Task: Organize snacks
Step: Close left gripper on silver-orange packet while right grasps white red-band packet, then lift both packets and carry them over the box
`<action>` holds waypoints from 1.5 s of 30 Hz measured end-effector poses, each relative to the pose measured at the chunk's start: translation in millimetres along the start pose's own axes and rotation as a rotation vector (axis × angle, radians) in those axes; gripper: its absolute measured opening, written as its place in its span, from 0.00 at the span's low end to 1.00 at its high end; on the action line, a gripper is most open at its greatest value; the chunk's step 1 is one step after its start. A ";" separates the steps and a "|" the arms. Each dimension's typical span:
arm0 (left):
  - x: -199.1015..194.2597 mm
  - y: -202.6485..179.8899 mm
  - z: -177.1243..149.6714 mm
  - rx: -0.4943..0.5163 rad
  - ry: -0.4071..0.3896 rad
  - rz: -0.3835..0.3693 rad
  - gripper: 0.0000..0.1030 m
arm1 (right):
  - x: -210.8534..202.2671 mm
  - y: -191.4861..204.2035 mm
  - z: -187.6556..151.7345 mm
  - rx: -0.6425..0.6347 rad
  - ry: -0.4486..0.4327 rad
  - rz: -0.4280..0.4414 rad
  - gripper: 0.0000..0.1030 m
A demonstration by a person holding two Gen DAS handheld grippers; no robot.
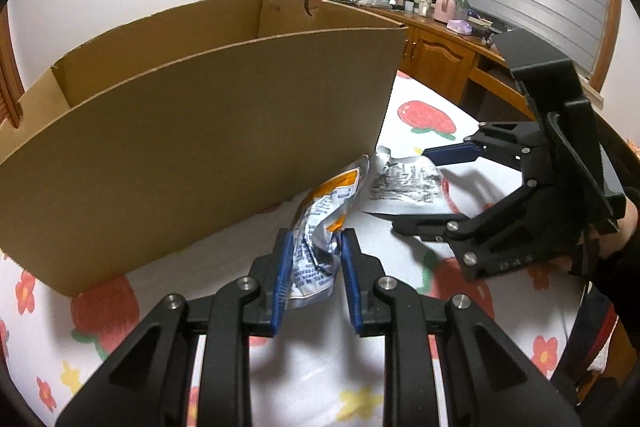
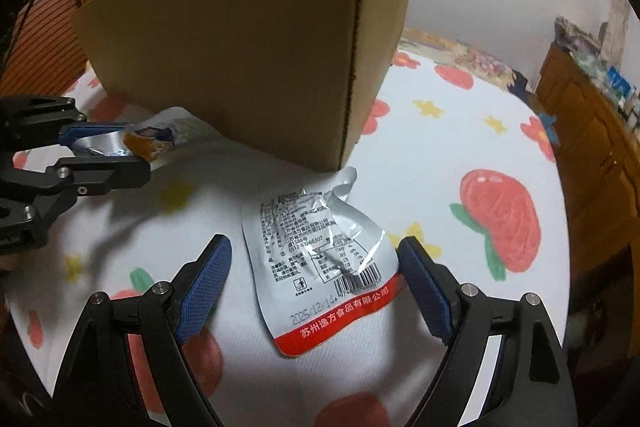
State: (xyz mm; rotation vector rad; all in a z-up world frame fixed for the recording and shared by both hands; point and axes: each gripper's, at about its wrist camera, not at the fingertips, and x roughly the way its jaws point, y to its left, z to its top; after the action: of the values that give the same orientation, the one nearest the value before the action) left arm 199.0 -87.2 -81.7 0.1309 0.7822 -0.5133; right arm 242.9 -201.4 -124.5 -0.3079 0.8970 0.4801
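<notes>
Snack packets (image 2: 320, 259), two; one box (image 1: 192, 131)

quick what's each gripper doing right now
Left gripper: shut on the orange snack packet.
Right gripper: open around the silver snack packet, not gripping it.

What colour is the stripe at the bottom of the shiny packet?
Red, with white writing, on the silver snack packet. The right wrist view shows it best.
</notes>
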 end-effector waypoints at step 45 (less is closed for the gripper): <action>-112.7 18.5 -15.5 -0.065 -0.212 0.127 0.22 | -142.6 64.6 5.1 0.060 -0.360 0.025 0.59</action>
State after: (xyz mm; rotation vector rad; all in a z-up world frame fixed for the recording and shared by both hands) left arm 131.2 -22.2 -14.9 0.0639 0.5789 -0.3737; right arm 137.3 -182.4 -10.4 -0.1480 0.5636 0.5116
